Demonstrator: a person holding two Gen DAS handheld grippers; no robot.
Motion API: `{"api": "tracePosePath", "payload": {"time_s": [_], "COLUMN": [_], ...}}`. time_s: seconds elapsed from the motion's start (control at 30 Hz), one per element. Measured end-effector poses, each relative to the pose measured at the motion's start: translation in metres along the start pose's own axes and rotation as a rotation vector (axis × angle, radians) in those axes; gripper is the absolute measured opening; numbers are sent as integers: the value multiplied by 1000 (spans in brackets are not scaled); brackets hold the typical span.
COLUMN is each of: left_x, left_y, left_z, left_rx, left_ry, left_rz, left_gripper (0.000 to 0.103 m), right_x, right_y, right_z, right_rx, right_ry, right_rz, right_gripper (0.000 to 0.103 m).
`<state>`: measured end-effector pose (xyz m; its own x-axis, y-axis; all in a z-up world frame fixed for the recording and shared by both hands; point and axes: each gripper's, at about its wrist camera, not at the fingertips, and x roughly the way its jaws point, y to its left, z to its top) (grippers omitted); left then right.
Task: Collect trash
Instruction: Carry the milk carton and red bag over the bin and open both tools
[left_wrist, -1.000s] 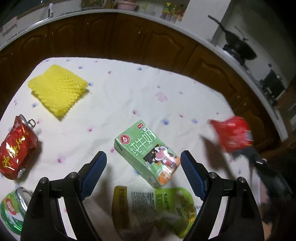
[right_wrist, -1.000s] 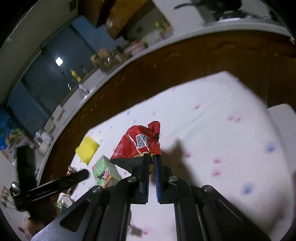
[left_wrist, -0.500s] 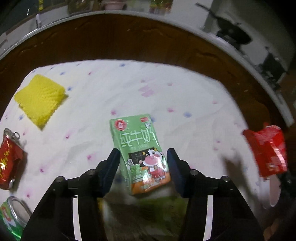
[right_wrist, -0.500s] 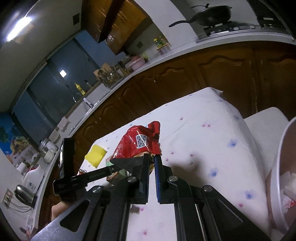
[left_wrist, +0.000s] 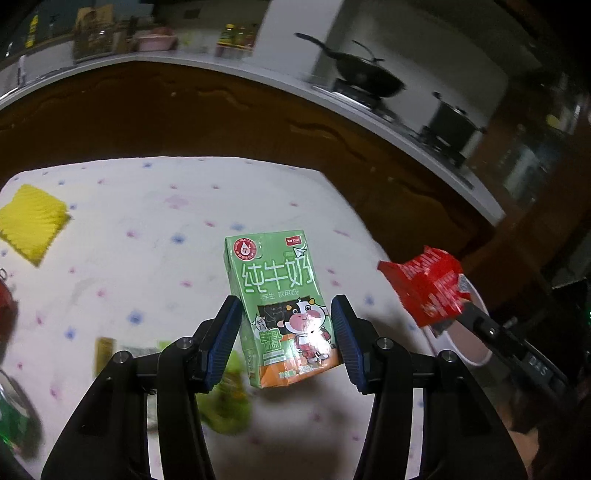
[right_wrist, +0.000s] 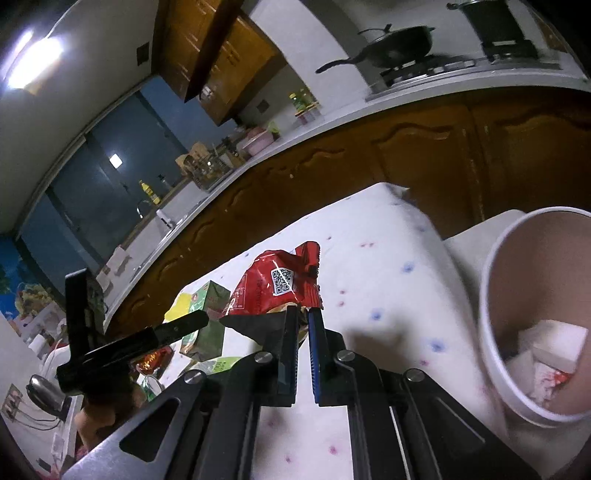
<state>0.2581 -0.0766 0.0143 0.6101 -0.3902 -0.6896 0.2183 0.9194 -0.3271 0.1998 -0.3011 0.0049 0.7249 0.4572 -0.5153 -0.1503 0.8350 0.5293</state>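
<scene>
While gripped, milk carton (left_wrist: 282, 306) lengthwise forward

A: What's different with the left gripper (left_wrist: 286, 332)?
B: A second ago it stood open over the carton (left_wrist: 282, 306); now it grips it, lifted off the table (left_wrist: 147, 206).
A: And the right?
B: Its wrapper (right_wrist: 282, 286) now hangs beside the bin (right_wrist: 487, 295).

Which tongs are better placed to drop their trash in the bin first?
Probably right. The right tongs hold the red wrapper beside the white bin; the left tongs hold the milk carton farther back over the table.
</scene>
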Motion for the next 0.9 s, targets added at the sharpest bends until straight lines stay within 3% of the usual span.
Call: {"api": "tracePosePath", "payload": {"time_s": [0.9], "left_x": [1], "left_y": [-134], "left_z": [-24], "left_rx": [211], "left_ry": [8], "left_rz": [-217], "left_gripper": [50], "right_x": [-123], "right_y": [-76], "right_z": [-26], "right_rx": [104], "right_ry": [-171], "right_rz": [-206], "right_gripper": [5]}}
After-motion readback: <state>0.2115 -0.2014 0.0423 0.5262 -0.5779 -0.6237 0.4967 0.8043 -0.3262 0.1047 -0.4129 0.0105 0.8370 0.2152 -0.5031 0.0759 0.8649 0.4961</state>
